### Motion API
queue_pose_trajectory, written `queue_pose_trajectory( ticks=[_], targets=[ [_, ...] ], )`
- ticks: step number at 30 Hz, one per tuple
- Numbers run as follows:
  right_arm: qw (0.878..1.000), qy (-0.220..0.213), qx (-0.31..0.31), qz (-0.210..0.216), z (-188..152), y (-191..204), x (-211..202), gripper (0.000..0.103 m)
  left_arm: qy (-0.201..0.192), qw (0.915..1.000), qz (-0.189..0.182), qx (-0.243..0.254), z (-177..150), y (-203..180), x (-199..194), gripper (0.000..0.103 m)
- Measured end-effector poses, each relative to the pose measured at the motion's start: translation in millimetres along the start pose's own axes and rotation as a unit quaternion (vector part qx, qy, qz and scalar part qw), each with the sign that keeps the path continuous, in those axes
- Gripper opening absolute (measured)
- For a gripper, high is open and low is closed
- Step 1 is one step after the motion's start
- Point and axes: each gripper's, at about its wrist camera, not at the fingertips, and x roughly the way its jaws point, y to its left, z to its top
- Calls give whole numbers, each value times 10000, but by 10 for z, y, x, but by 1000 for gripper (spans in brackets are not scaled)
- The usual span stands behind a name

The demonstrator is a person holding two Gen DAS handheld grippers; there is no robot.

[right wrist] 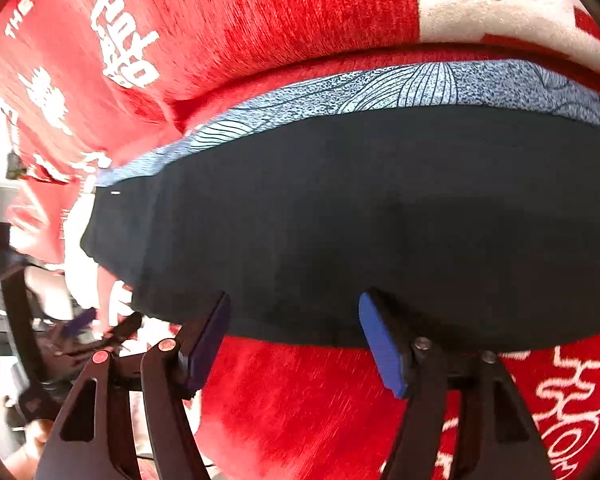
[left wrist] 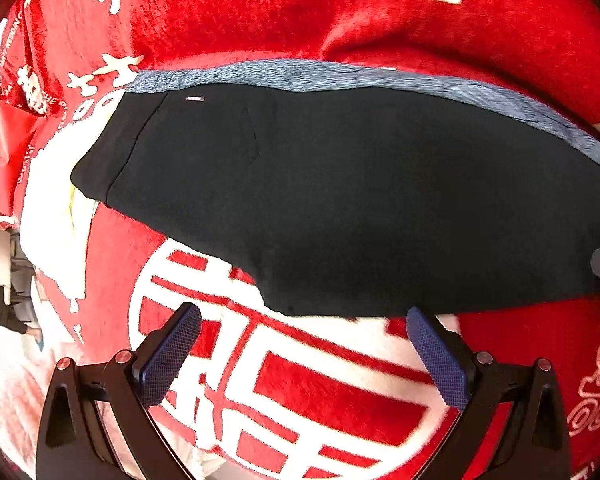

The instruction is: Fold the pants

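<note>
The black pants point(left wrist: 340, 200) lie flat on the red blanket point(left wrist: 340, 392), just ahead of both tools, with a strip of blue patterned cloth point(left wrist: 340, 76) showing along their far edge. The waistband end sits off to the left of each tool.

The left tool point(left wrist: 304, 344) has its fingers wide apart and grips nothing; its right fingertip is at the pants' near edge, the left one over bare blanket. The right tool point(right wrist: 294, 328) is also spread apart and empty, both tips right at the near edge of the pants.

The main risk, as I judge it, is a bad pinch. The blanket is plush, so a tool closing low at the hem could catch blanket pile together with the pants, and the lift would drag the bedding along. Closing too shallow could take only the top layer, so the layers slide apart and the fold comes out crooked. The blue cloth beyond may also shift if the pants are pulled across it. With the left tool half off the fabric, an uneven grab between the two hands would skew the fold line.
</note>
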Motion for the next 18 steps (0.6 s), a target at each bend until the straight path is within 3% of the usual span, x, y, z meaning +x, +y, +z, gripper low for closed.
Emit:
queue_pose_trajectory(
  ticks=[3, 6, 12, 18],
  targets=[
    [9985, -279, 367, 298, -145, -212, -247, 71, -28, 9999, -81, 97, -28, -140, -101, 103],
    [9936, -597, 907, 315, -382, -650, -560, 71, -153, 9993, -241, 252, 12, -381, -207, 103],
    [9630, -1484, 2238, 230, -732, -1629, -1031, 71, -624, 9931, -636, 763, 296, -1282, -363, 103],
    [9434, -2060, 2566, 406, -813, -2156, -1246, 71, -834, 9869, -881, 1065, 461, -2096, -264, 103]
  ],
)
